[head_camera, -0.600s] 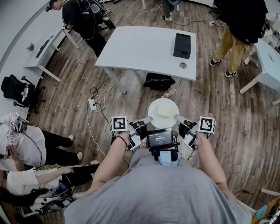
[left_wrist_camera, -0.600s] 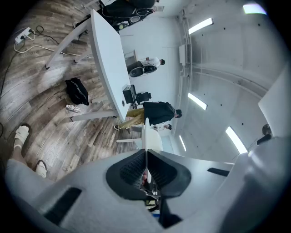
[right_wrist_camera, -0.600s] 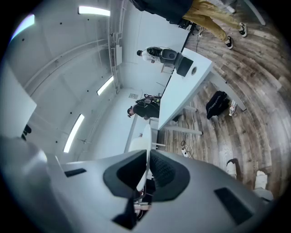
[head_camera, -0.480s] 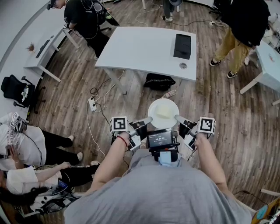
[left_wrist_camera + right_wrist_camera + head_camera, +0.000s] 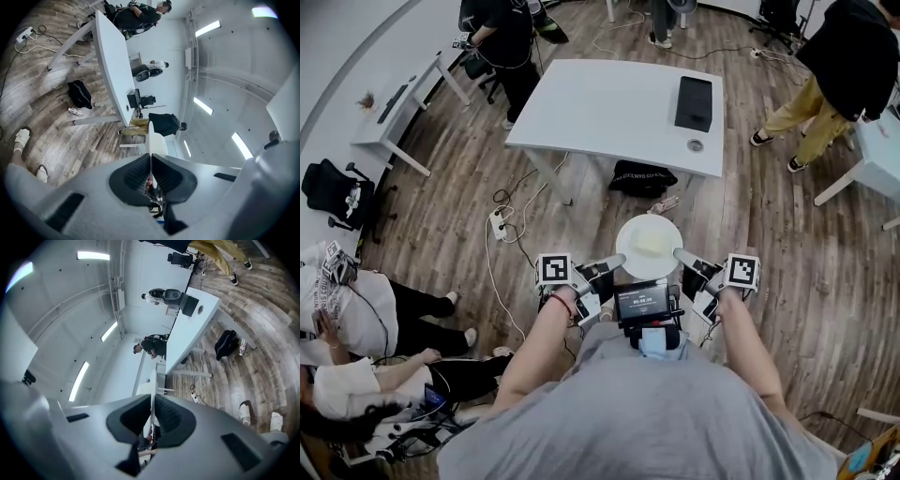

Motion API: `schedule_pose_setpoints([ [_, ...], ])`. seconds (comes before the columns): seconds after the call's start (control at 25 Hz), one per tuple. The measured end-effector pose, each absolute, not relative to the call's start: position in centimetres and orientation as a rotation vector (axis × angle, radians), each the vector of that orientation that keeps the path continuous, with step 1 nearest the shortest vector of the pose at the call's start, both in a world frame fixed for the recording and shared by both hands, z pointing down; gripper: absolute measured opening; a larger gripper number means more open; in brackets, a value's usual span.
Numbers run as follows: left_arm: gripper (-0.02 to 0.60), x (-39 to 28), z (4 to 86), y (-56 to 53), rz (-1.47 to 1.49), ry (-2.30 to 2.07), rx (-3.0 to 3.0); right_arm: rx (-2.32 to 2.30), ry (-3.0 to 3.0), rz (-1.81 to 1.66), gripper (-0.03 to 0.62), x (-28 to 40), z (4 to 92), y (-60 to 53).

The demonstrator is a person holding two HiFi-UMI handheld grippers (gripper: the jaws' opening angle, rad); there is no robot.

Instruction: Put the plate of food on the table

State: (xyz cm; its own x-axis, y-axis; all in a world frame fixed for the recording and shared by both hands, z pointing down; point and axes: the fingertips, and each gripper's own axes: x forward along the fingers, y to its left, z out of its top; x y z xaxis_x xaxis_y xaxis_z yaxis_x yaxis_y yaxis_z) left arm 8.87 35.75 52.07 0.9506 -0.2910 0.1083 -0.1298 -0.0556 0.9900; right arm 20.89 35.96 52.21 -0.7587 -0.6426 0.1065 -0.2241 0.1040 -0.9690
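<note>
Wooden floor (image 5: 787, 253) runs across the whole room, and a big white worktop (image 5: 609, 108) stands on it ahead of the person. A flat black device (image 5: 693, 102) lies near the worktop's far right corner. Under its near edge a black bag (image 5: 641, 176) sits on the floor. The white plate (image 5: 626, 251) is not on the worktop. It hangs level above the floor in front of the person's chest, well apart from the worktop's edge. A pale heap of food (image 5: 650, 242) lies in its middle. The left claw (image 5: 614, 260) pinches the plate's left rim, and the right claw (image 5: 680, 253) pinches the right rim. Each gripper view shows the thin white rim (image 5: 151, 140) clamped between ribbed pads (image 5: 164, 416).
</note>
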Motion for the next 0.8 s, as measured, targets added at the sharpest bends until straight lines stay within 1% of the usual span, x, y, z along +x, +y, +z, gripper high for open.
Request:
schedule_pose_setpoints([
  [0.36,0.029,8.9,52.1,35.5,-0.141,-0.310,1.629,-0.877,2.015,-1.719,0.044,20.9,52.7,35.7],
  [0.8,0.029,5.4,52.2,28.9,-0.129,-0.293,1.568,-0.949,1.975,-1.786,0.044,17.8,52.9,29.4],
])
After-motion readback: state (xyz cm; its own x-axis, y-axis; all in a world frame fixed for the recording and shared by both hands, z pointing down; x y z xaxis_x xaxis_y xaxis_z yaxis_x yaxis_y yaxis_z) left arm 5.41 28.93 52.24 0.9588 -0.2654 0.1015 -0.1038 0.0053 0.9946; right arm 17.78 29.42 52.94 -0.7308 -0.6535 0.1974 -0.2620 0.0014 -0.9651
